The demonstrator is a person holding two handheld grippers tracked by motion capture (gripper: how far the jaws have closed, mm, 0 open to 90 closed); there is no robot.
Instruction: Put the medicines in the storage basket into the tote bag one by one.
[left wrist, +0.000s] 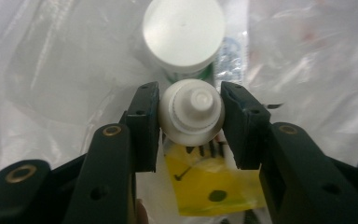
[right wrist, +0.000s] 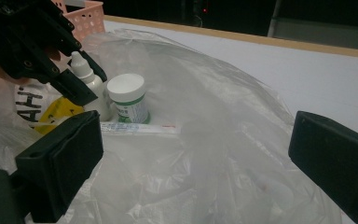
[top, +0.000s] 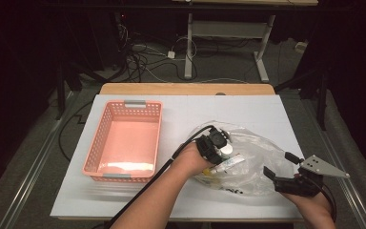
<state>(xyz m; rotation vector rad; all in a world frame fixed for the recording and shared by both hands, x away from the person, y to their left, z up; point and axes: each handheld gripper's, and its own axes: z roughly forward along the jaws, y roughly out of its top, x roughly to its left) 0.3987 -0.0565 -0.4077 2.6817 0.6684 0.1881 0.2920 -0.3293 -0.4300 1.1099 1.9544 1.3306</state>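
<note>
Left gripper [left wrist: 190, 122]: jaws closed against both sides of the small white plastic dropper bottle [left wrist: 191, 113], gripping it just below its ribbed screw cap, inside the clear plastic bag [top: 259, 157]; in the high view this gripper [top: 216, 146] sits at the bag's 9 o'clock edge.
Dropper bottle: upright between the pads, nozzle cap pointing at the left gripper's camera; in the right gripper view it [right wrist: 87, 74] stands at 9 o'clock of the jar, just beside it.
White-lidded round jar with green label [left wrist: 183, 35]: at 12 o'clock of the held bottle, very close to it; upright in the right gripper view [right wrist: 128, 99].
Yellow printed packet [left wrist: 212, 182]: at 6 o'clock under the bottle, lying flat in the bag.
Thin white tube [right wrist: 140, 129]: lying flat at the jar's foot.
Right gripper [right wrist: 193, 158]: jaws wide apart, nothing pressed between them, crumpled bag film in front; in the high view it [top: 286, 180] is at the bag's 4 o'clock edge.
Pink perforated plastic basket [top: 95, 143]: at 9 o'clock of the bag, well apart.
White table [top: 248, 107]: carries bag and basket.
</note>
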